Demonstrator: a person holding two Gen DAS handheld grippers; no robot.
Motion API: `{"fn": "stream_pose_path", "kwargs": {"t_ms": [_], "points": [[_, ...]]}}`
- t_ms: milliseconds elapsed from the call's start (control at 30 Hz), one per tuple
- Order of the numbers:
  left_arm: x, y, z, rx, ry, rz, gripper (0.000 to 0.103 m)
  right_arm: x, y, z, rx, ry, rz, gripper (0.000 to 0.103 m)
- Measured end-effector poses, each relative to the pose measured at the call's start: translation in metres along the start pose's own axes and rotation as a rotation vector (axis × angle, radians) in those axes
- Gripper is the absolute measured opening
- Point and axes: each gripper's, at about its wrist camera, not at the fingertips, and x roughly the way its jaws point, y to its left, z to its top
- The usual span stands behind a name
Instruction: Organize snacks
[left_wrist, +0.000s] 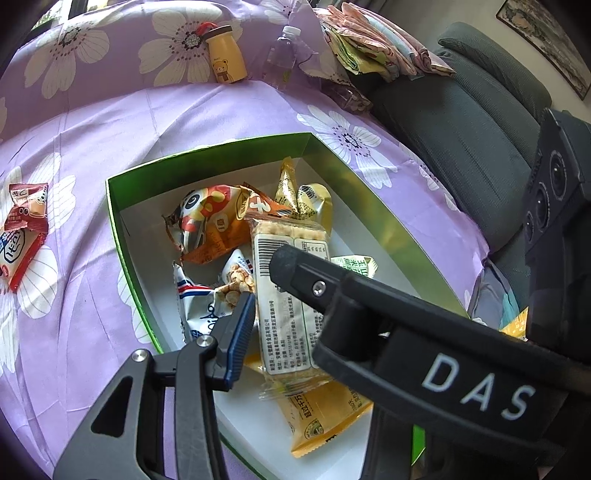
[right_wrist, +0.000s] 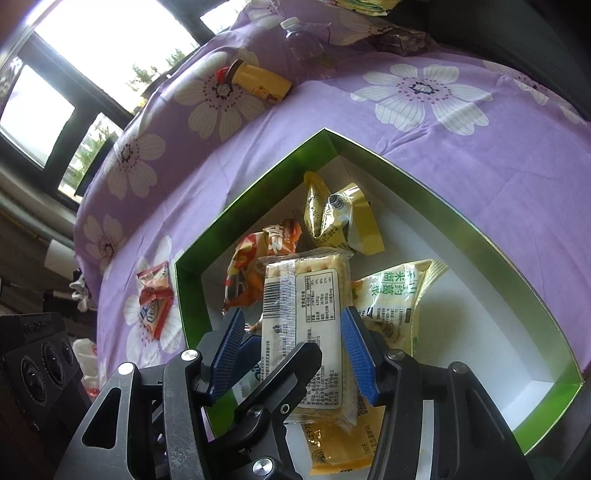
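Observation:
A green box (left_wrist: 325, 155) with a white floor lies on the purple flowered cloth and holds several snack packets. A clear cracker pack (left_wrist: 288, 295) with a white label lies on top of them. In the right wrist view my right gripper (right_wrist: 295, 343) is open, its blue pads on either side of the cracker pack (right_wrist: 306, 321) without pressing it. My left gripper (left_wrist: 258, 291) is open just above the box; one finger (right_wrist: 280, 380) crosses the pack in the right wrist view. A red and white snack packet (left_wrist: 22, 236) lies on the cloth left of the box.
A yellow bear bottle (left_wrist: 225, 55) and a clear water bottle (left_wrist: 282, 55) stand against the raised cloth at the back. Folded cloths (left_wrist: 373, 40) lie on a dark grey sofa (left_wrist: 461, 118) to the right. Windows (right_wrist: 92, 48) are on the far left in the right wrist view.

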Motion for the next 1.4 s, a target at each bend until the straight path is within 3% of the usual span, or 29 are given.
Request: {"fn": "stream_pose_path", "kwargs": {"t_ms": [267, 467, 600, 767, 1000, 1133, 1300, 1400], "points": [[-0.042, 0.017, -0.003, 0.017, -0.084, 0.047, 0.059, -0.014, 0.015, -0.003, -0.049, -0.076, -0.029, 0.062], [-0.102, 0.076, -0.019, -0.029, -0.175, 0.214, 0.07, -0.016, 0.035, -0.006, -0.139, -0.133, -0.115, 0.069], [-0.14, 0.13, -0.035, -0.146, -0.248, 0.271, 0.083, -0.017, 0.053, -0.011, -0.175, -0.157, -0.12, 0.069], [-0.163, 0.185, -0.057, -0.288, -0.287, 0.298, 0.085, -0.014, 0.097, -0.03, -0.33, -0.22, -0.182, 0.069], [-0.179, 0.217, -0.058, -0.397, -0.307, 0.323, 0.088, 0.001, 0.161, -0.058, -0.46, -0.266, -0.184, 0.07], [-0.179, 0.226, -0.058, -0.416, -0.301, 0.359, 0.088, 0.023, 0.195, -0.06, -0.551, -0.221, -0.158, 0.07], [-0.178, 0.233, -0.059, -0.419, -0.279, 0.386, 0.088, 0.077, 0.219, -0.033, -0.513, -0.005, -0.063, 0.07], [-0.176, 0.24, -0.06, -0.427, -0.268, 0.384, 0.089, 0.114, 0.234, -0.022, -0.49, 0.07, -0.066, 0.07]]}}
